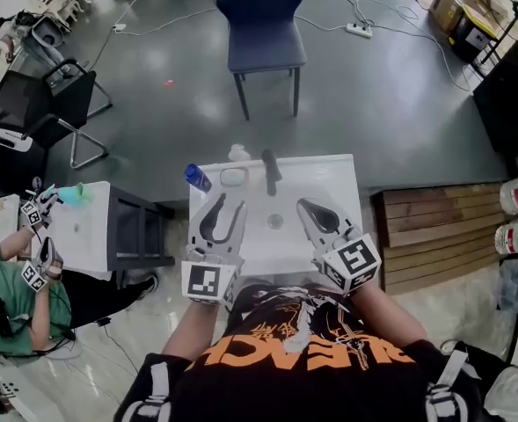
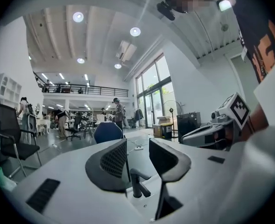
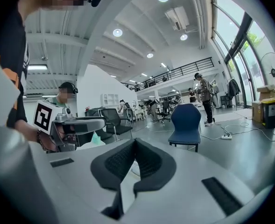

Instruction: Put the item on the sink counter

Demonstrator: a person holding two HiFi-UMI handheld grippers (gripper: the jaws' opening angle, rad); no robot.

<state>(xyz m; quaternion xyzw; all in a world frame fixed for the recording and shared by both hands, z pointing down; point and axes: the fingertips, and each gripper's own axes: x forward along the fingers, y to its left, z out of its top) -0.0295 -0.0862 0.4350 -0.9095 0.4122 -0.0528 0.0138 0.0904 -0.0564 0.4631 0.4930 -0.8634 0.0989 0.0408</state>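
Observation:
The white sink unit (image 1: 338,178) stands in front of me, with a black faucet (image 1: 272,172) at its back and a drain (image 1: 275,221) in the basin. A blue bottle (image 1: 198,178) lies on the counter's back left corner, beside a clear oval dish (image 1: 233,177). My left gripper (image 1: 228,205) hovers over the basin's left side, open, with nothing between its pads; in the left gripper view (image 2: 138,143) the faucet (image 2: 136,183) shows through the gap. My right gripper (image 1: 304,206) is over the basin's right side, shut and empty (image 3: 135,142).
A blue chair (image 1: 260,20) stands beyond the sink. At the left is a small white table (image 1: 87,227), where a person in green (image 1: 12,293) holds grippers. A wooden pallet (image 1: 434,231) and white buckets (image 1: 515,196) lie to the right. Black office chair (image 1: 30,112) far left.

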